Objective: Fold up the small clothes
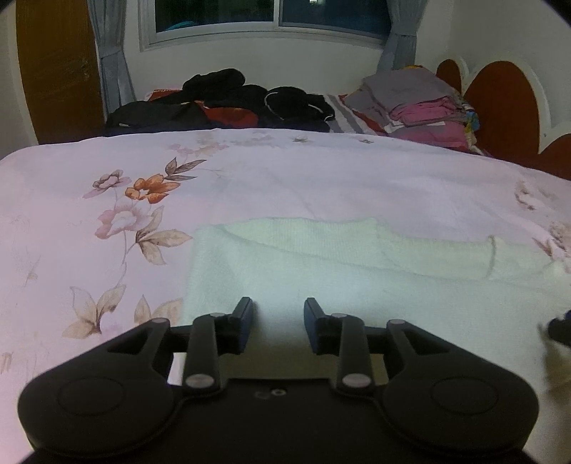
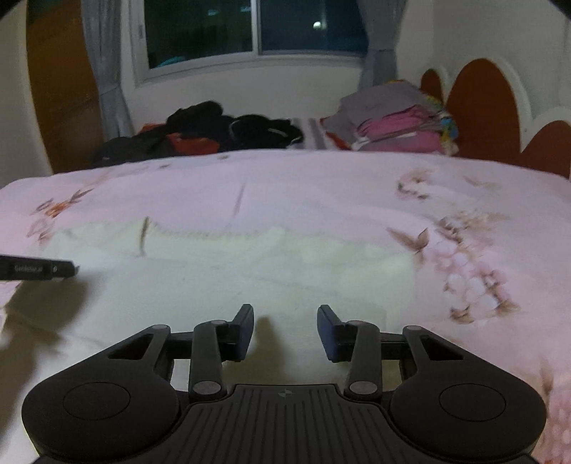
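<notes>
A pale white knitted garment (image 1: 357, 278) lies flat on the pink floral bedsheet (image 1: 107, 214), with a sleeve folded across its far edge and the cuff (image 1: 492, 257) pointing right. My left gripper (image 1: 278, 303) hovers over the garment's near left part, open, with nothing between its fingers. In the right wrist view the same garment (image 2: 249, 264) spreads ahead. My right gripper (image 2: 285, 310) stands open over its near right part, also holding nothing. The left gripper's black finger (image 2: 39, 271) shows at the left edge of that view.
Behind the sheet lies a heap of dark clothes (image 1: 228, 100). A stack of folded grey and pink clothes (image 1: 421, 103) sits at the back right beside a red headboard (image 1: 499, 107). A wooden door (image 1: 57, 67) and a curtained window (image 1: 271, 18) stand beyond.
</notes>
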The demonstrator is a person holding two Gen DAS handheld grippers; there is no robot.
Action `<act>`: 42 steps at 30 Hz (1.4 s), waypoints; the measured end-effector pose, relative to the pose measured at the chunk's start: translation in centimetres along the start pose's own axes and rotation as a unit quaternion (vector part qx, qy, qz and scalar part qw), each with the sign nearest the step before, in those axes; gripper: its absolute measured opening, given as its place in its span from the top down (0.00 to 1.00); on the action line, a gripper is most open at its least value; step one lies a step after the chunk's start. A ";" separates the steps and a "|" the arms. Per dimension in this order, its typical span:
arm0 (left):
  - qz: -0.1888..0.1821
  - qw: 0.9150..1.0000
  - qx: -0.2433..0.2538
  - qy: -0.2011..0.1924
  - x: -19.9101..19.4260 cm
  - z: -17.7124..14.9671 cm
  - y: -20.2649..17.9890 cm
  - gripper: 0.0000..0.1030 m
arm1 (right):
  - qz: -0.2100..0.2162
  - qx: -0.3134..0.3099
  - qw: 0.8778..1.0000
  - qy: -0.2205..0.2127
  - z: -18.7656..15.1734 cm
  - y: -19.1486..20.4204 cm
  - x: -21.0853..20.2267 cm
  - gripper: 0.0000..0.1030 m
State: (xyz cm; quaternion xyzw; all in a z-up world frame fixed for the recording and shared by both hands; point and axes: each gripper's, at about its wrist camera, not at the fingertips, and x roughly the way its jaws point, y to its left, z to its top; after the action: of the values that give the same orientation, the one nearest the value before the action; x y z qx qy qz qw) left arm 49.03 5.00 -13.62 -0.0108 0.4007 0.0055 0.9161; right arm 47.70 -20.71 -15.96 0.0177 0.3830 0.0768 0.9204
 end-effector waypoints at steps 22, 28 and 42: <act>0.013 0.999 0.043 -0.003 -2.8 -4.0 -1.4 0.59 | -0.012 0.024 0.999 0.026 -3.0 -3.0 -1.6 0.61; 0.023 1.000 0.002 0.004 -5.2 -4.5 -0.7 0.60 | 0.008 0.029 0.999 0.024 -3.3 -3.8 -3.1 0.61; 0.017 1.000 0.000 0.007 -12.4 -8.4 -1.0 0.46 | 0.061 0.031 0.997 0.022 -6.5 -3.4 -9.7 0.60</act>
State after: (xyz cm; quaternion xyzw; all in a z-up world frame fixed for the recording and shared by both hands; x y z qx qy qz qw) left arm 34.44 3.74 -10.17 -0.0041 0.4071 0.0212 0.9131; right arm 36.78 -25.77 -14.06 0.0677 0.4033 0.1214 0.9045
